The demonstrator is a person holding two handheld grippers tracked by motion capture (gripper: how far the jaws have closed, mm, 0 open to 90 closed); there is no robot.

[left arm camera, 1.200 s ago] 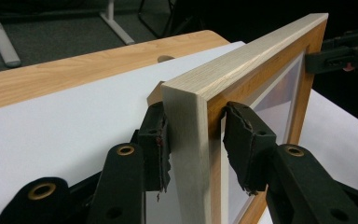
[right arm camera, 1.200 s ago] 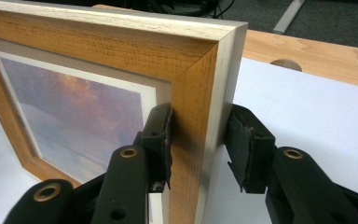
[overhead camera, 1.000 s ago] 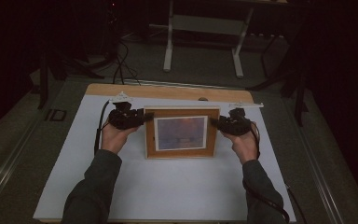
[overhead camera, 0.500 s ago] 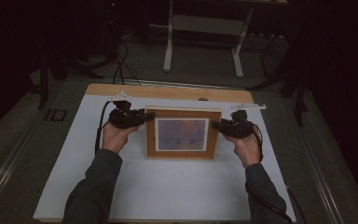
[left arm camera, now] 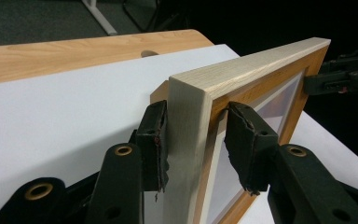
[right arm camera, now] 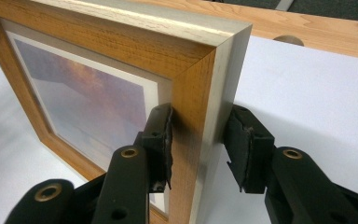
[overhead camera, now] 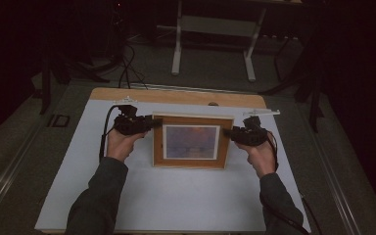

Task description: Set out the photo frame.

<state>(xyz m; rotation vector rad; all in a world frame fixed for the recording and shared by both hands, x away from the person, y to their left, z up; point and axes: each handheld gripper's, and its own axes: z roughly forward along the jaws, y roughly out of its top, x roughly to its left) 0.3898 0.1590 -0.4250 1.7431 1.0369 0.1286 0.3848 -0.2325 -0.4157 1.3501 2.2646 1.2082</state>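
Picture frame [overhead camera: 192, 141] | left tool [left arm camera: 193, 140] clamps its left side | right tool [right arm camera: 200, 142] clamps its right

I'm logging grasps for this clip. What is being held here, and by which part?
The picture frame, held by both tools: the left tool straddles its left side rail, the right tool its right side rail, a jaw on the front and back.

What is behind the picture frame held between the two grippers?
White table covering and a wooden table edge lie beyond the picture frame. The frame's back face stays hidden; a brown piece pokes out behind.
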